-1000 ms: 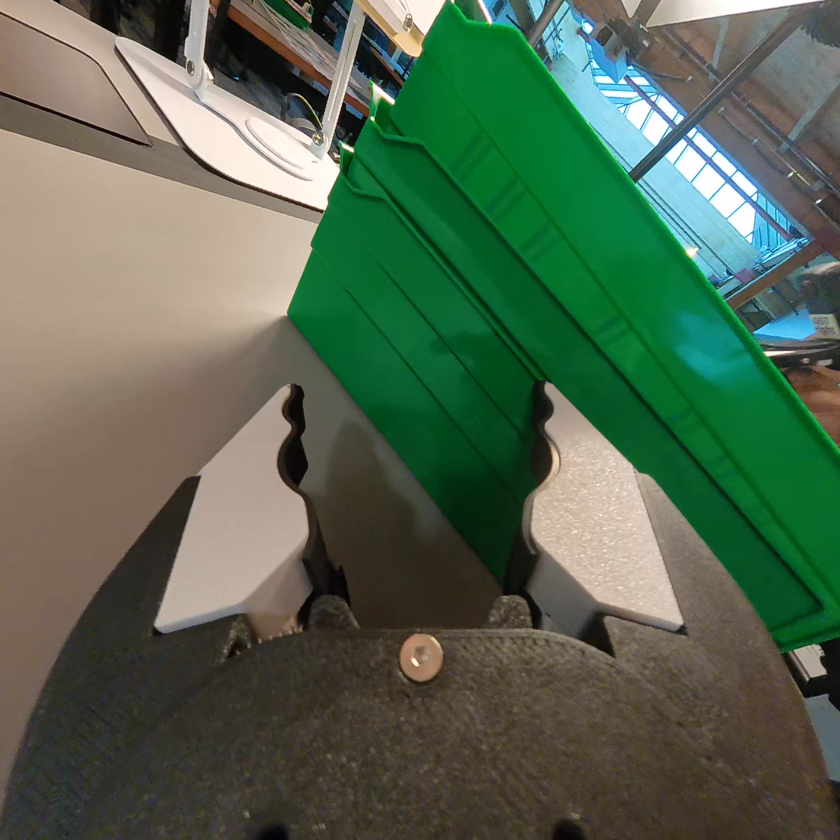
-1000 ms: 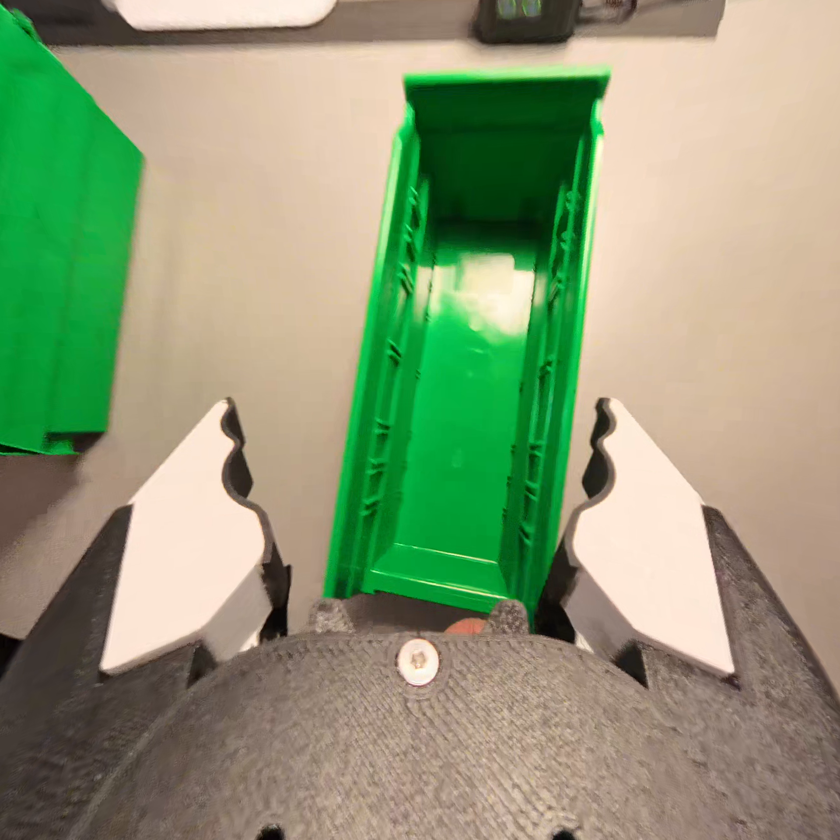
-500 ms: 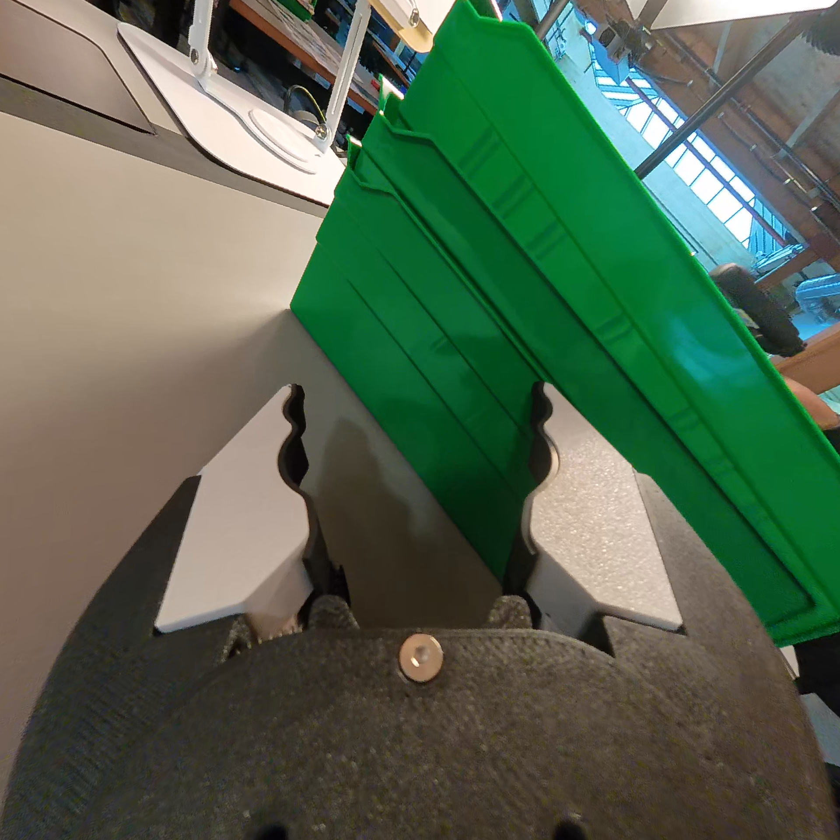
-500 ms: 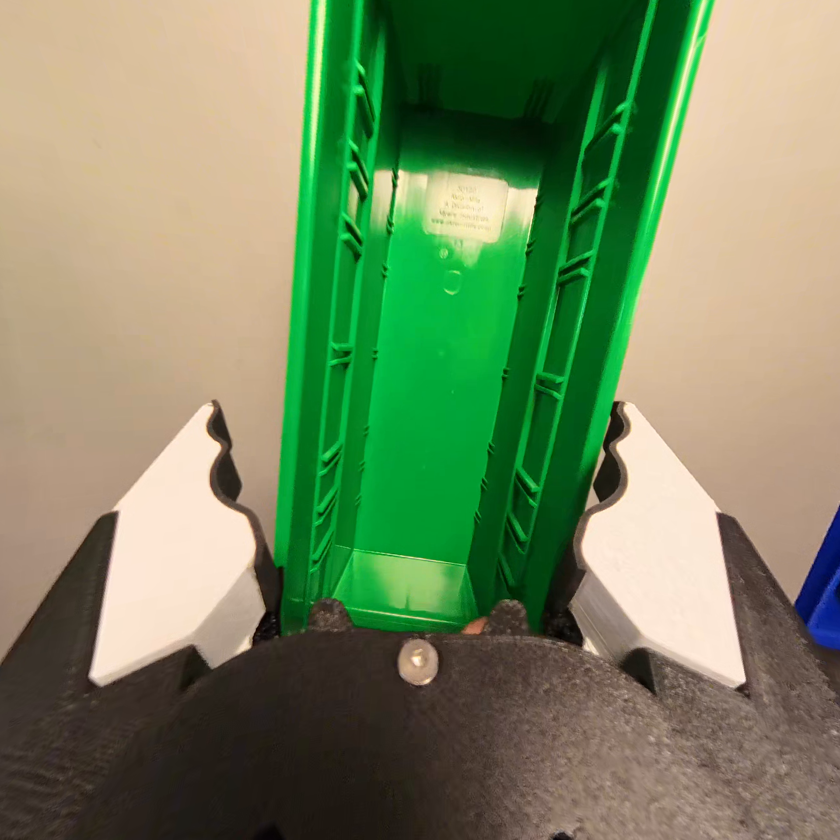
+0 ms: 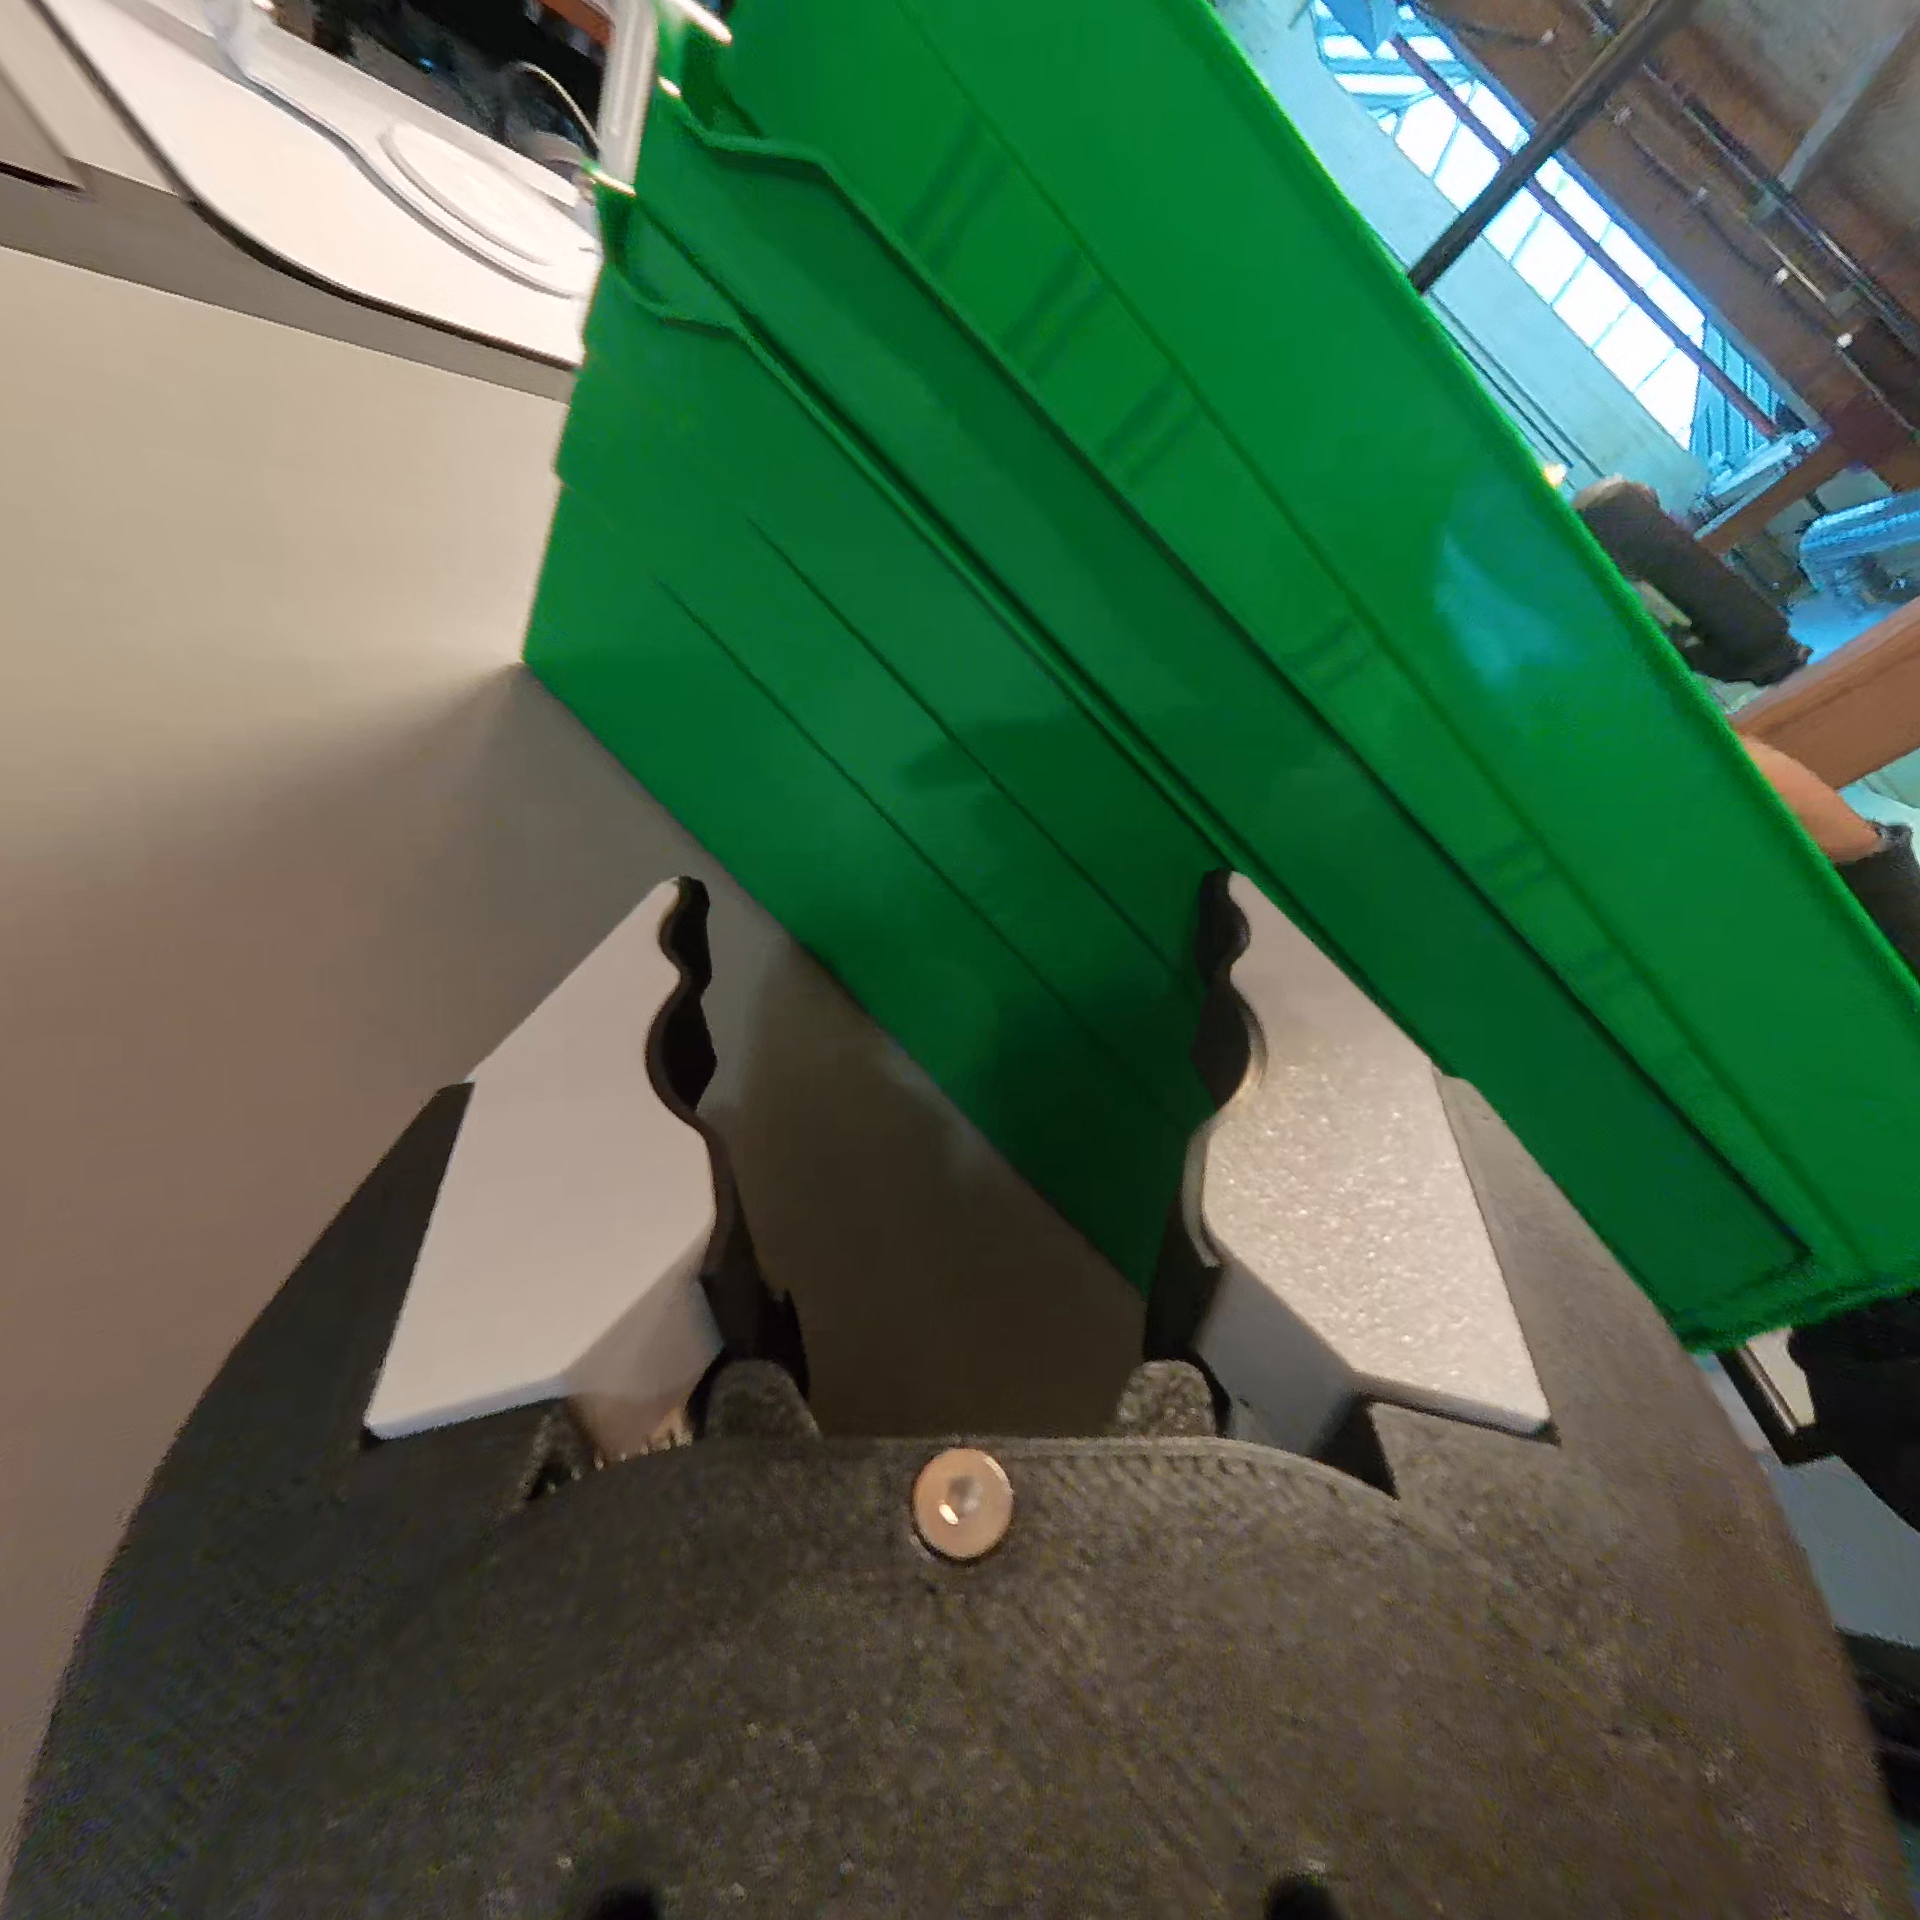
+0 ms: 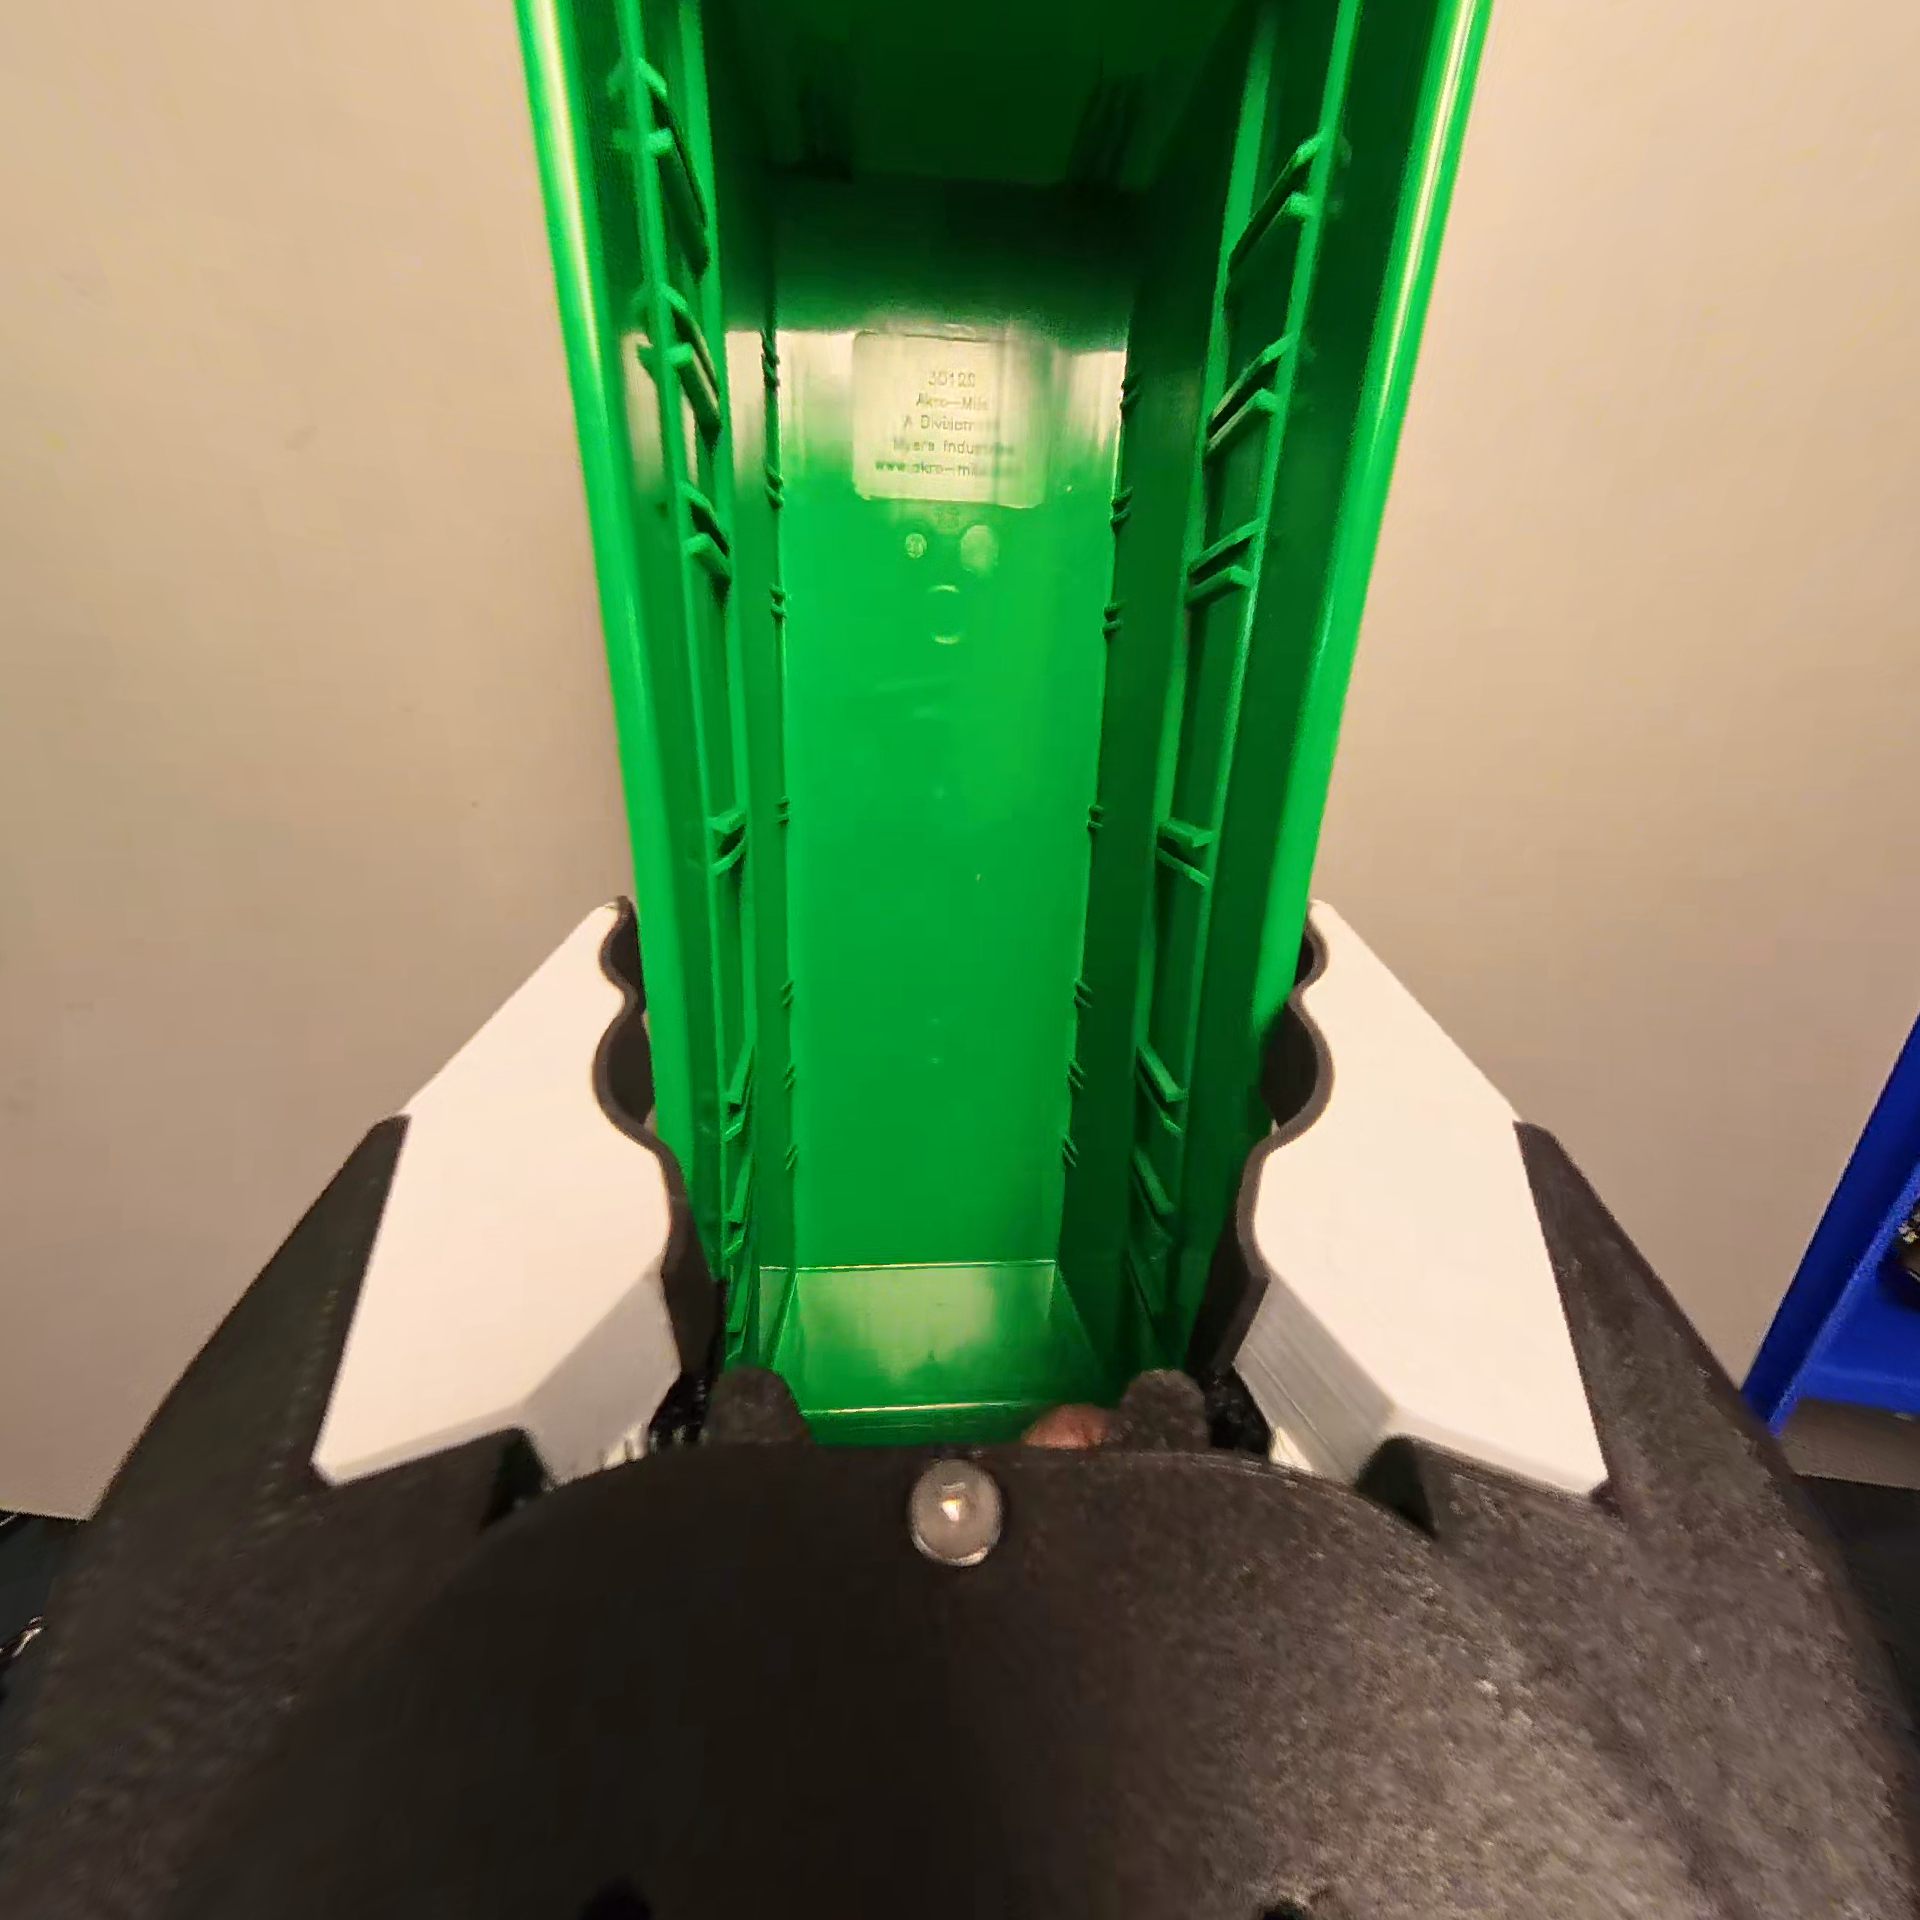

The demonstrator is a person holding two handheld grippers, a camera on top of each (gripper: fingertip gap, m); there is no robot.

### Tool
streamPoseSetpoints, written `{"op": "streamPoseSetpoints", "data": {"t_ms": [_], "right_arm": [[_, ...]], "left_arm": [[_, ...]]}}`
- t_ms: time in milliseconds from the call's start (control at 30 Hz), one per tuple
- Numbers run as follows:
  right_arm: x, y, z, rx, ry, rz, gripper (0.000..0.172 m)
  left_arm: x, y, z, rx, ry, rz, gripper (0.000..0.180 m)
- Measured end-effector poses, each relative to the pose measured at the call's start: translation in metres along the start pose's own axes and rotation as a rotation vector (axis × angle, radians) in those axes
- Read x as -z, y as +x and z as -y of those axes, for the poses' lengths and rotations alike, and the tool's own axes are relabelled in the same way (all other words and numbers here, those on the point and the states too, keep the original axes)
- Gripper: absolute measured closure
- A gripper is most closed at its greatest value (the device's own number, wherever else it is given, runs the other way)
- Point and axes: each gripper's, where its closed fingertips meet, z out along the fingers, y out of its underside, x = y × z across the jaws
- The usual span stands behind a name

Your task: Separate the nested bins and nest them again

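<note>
In the left wrist view a stack of nested green bins stands on the grey table, tilted across the right half of the picture. My left gripper is open; the stack's lower side wall lies between its fingers, close to the right pad and apart from the left pad. In the right wrist view a single long green bin lies open side up on the table. My right gripper straddles its near end, and both pads press on its outer side walls.
A white lamp base sits on the table behind the stack. A blue bin stands at the right edge of the right wrist view. A person's arm shows beyond the stack.
My right gripper moved forward over the single bin's near end and closed its fingers onto the side walls. My left gripper moved closer to the stack and narrowed slightly.
</note>
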Motion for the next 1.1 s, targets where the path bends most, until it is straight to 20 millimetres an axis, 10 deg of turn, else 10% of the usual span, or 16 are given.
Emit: {"op": "streamPoseSetpoints", "data": {"t_ms": [900, 1100], "right_arm": [[0.001, -0.029, -0.019, 0.144, -0.124, 0.094, 0.016], [-0.001, -0.046, -0.013, 0.091, -0.110, 0.215, 0.052]], "left_arm": [[-0.004, 0.010, -0.007, 0.008, -0.018, -0.035, 0.082], [-0.003, 0.009, -0.005, 0.015, -0.011, -0.037, 0.082]]}}
